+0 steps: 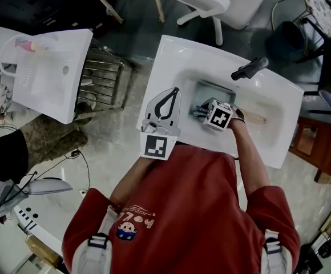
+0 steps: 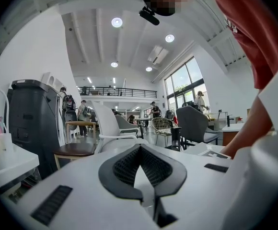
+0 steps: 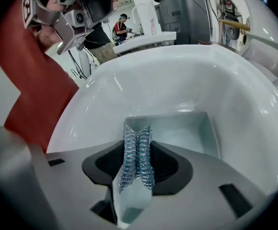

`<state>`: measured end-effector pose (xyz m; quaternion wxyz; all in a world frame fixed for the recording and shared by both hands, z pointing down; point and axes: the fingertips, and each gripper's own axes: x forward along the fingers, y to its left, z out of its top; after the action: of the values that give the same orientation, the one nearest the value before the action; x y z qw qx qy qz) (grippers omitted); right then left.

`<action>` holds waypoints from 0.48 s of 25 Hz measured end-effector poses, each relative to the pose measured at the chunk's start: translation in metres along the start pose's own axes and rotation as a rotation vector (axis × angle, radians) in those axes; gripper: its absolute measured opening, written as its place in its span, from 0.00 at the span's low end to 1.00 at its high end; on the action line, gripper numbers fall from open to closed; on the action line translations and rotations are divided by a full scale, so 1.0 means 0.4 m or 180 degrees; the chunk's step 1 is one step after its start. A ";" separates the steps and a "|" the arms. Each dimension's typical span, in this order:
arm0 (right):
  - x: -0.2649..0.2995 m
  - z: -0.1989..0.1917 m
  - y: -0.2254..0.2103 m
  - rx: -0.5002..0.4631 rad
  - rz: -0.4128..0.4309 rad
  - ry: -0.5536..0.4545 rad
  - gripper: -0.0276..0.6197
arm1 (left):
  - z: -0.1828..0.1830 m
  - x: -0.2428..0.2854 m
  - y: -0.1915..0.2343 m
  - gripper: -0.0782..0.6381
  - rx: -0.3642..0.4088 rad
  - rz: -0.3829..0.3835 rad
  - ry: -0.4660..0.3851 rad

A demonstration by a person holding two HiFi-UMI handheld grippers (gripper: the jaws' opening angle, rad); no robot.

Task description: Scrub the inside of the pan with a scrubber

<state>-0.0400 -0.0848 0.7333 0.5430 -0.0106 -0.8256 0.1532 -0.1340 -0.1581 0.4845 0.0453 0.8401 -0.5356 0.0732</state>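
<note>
— How many of each?
— One pan (image 1: pixel 212 90) in the sink (image 1: pixel 171 56) basin, one steel-mesh scrubber (image 3: pixel 137 159), two grippers.
— Any writing?
— Only square markers; the shirt print is unreadable.
— And the grip?
— The right hand-held gripper (image 3: pixel 137 140), inside the sink over the pan, is clamped on the scrubber. The left hand-held gripper (image 2: pixel 139 150), at the sink's near-left rim, is closed and empty.

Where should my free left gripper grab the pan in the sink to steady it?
Probably take the pan by its left wall, from above: that wall is thin, upright and nearest the left gripper; the right gripper holds the scrubber.
</note>
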 end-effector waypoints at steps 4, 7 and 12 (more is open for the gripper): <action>0.004 -0.007 -0.028 -0.0067 0.0000 0.0108 0.31 | -0.008 0.005 -0.008 0.12 -0.0004 -0.0012 0.0025; 0.007 -0.009 -0.031 -0.0106 0.0021 0.0186 0.31 | -0.004 0.007 -0.008 0.12 -0.0023 -0.0009 0.0024; 0.014 0.005 -0.014 -0.0185 0.0051 0.0151 0.31 | 0.003 0.016 -0.005 0.12 -0.0014 -0.0011 0.0014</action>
<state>-0.0432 -0.0897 0.7390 0.5606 -0.0367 -0.8164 0.1332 -0.1295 -0.1633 0.4845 0.0484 0.8408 -0.5342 0.0738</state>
